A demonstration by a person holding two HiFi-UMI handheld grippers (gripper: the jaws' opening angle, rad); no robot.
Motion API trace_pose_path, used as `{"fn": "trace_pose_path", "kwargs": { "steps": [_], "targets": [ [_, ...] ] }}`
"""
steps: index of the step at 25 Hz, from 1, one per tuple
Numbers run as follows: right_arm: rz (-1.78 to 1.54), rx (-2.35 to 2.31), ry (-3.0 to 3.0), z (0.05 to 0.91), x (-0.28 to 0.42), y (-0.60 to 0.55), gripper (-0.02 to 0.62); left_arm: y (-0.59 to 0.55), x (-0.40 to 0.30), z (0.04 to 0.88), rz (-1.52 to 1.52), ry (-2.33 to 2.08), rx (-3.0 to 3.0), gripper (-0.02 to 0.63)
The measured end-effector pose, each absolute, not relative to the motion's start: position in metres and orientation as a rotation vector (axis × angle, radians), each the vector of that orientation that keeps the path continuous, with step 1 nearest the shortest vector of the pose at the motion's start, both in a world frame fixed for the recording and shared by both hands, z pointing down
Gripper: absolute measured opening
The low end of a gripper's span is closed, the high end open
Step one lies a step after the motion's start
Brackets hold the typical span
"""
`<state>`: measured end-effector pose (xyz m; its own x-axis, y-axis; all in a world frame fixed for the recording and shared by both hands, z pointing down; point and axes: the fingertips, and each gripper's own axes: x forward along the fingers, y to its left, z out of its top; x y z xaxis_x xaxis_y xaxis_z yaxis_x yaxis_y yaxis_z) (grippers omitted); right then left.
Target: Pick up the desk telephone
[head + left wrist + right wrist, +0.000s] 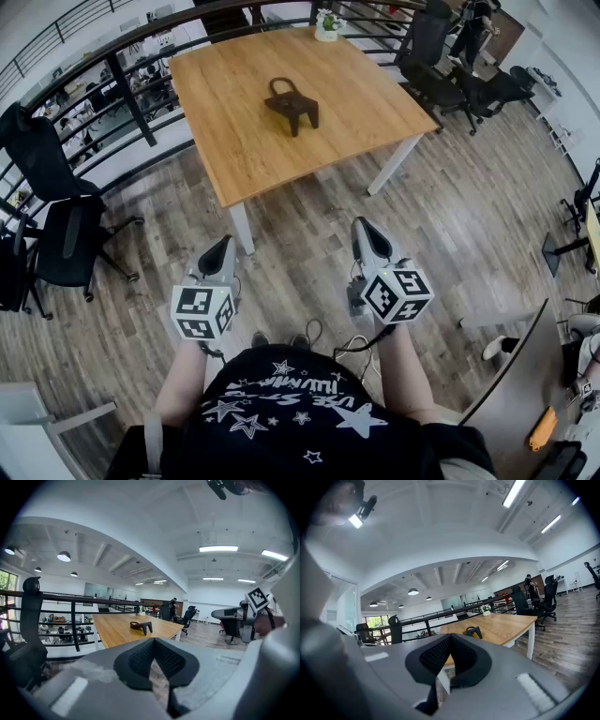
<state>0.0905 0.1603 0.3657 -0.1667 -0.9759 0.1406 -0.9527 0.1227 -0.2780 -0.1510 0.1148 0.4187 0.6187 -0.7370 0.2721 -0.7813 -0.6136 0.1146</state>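
The desk telephone [292,103] is a dark brown piece with a looped handset, near the middle of the wooden table [234,141]. It shows small and far off in the left gripper view [141,626] and in the right gripper view [473,631]. My left gripper [221,248] and right gripper [364,230] hang side by side over the wood floor, short of the table's near edge and pointing toward it. Both have their black pads together with nothing between them, as seen at the left gripper [157,667] and the right gripper [445,663].
A black railing [131,94] runs behind and left of the table. Black office chairs stand at the left [66,234] and back right [441,80]. A small potted plant [327,26] sits at the table's far edge. Another desk's edge [525,375] lies to my right.
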Motion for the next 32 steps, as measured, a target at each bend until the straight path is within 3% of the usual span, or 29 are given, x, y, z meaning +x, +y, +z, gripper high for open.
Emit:
{"fn": "trace_pose_path", "kwargs": {
  "steps": [24,32],
  "targets": [
    [-0.502,-2.006,2.267,0.379,0.037,0.14,0.002,0.109,-0.225,0.45,0.344,-1.277,2.563,0.002],
    [-0.603,-2.086,2.175,0.4,0.059,0.138,0.002,0.087,-0.225,0.462,0.403,-1.259,2.588,0.002]
  ]
}}
